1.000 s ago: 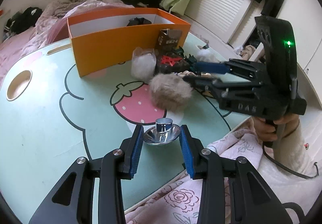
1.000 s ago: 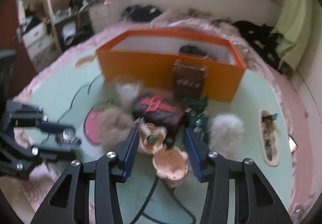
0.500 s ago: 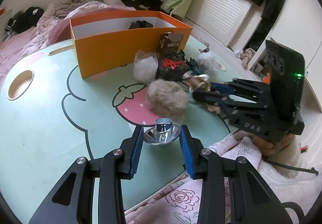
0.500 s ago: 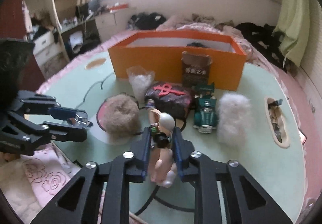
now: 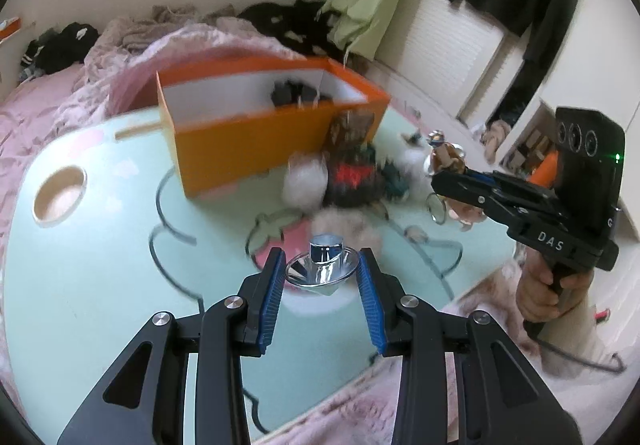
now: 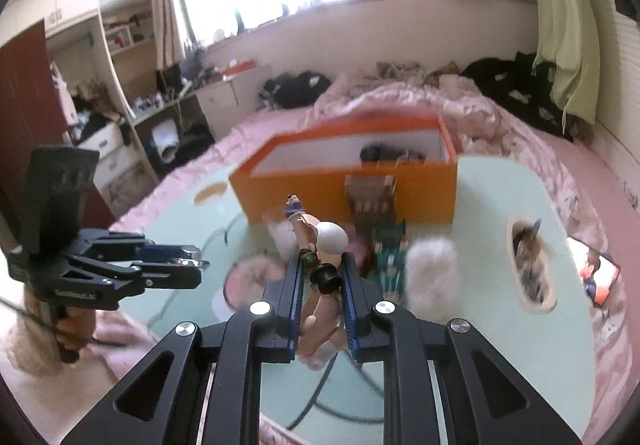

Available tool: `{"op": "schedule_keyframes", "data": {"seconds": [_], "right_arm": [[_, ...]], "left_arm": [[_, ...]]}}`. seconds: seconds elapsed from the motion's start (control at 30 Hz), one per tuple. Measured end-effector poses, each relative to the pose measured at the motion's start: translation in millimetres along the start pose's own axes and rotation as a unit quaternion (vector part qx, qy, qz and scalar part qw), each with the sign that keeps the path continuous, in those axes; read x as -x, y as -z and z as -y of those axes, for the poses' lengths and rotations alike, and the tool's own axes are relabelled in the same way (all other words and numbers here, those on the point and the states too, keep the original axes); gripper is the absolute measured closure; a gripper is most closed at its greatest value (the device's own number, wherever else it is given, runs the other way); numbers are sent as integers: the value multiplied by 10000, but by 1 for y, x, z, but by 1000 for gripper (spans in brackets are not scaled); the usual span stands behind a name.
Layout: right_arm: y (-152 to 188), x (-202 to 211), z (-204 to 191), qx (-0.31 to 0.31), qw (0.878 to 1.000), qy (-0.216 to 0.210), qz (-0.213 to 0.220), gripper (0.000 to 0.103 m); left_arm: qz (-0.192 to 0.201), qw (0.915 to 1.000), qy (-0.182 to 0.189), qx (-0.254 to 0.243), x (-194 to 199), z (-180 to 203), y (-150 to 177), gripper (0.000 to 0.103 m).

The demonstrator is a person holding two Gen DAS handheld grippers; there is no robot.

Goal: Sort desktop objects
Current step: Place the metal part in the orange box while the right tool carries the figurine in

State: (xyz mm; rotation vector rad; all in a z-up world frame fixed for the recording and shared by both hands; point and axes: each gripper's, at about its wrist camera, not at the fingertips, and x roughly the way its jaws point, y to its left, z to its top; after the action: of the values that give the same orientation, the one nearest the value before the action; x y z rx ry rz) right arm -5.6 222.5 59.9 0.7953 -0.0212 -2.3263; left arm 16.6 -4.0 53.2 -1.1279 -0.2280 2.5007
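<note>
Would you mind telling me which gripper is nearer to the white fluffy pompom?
Right. The right gripper, shut on a small figurine, is just left of the white fluffy pompom; the left gripper, holding a shiny metal funnel, is far off to the left.

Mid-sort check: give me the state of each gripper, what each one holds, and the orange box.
left gripper: shut on the shiny metal funnel, held above the table.
right gripper: shut on the small figurine, lifted off the table.
orange box: open-topped, upright on the table, something dark inside.
</note>
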Motion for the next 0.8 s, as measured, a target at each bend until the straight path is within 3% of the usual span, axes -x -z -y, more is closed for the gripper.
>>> {"op": "schedule_keyframes", "data": {"seconds": [0.17,0.33,0.37,0.4,0.43,0.47,0.5,0.57,0.7,0.8], "right_arm": [[-47,-7,13,-213,9993,44,304,85],[-85,-50,29,-415,9989,192,126,85],[-90,-60,34,-484,9986,210,84,84],[-93,-69,39,-579,9980,242,46,84],[-95,-78,45,-690,9973,265,-19,79],[-95,-88,51,-794,9963,303,-149,63],[-94,-94,57,-881,9952,352,-252,55],[-89,-97,66,-1062,9930,440,-286,53],[-76,-79,77,-1336,9907,239,-73,51],[-67,-59,80,-1486,9887,156,118,42]], "left_arm": [[354,9993,-11,123,2,-4,-54,65],[382,9976,-151,550,-32,-26,-109,64],[353,9971,-170,660,-39,-31,-114,62],[293,9964,-181,769,-49,-37,-119,51],[195,9961,-216,832,-59,-43,-122,42],[106,9957,-291,868,-66,-47,-123,41],[41,9949,-423,912,-72,-51,-122,41],[5,9941,-560,926,-75,-54,-116,41],[251,9944,-419,935,-59,-55,-102,41],[434,9944,-469,840,-42,-51,-95,36]]}}
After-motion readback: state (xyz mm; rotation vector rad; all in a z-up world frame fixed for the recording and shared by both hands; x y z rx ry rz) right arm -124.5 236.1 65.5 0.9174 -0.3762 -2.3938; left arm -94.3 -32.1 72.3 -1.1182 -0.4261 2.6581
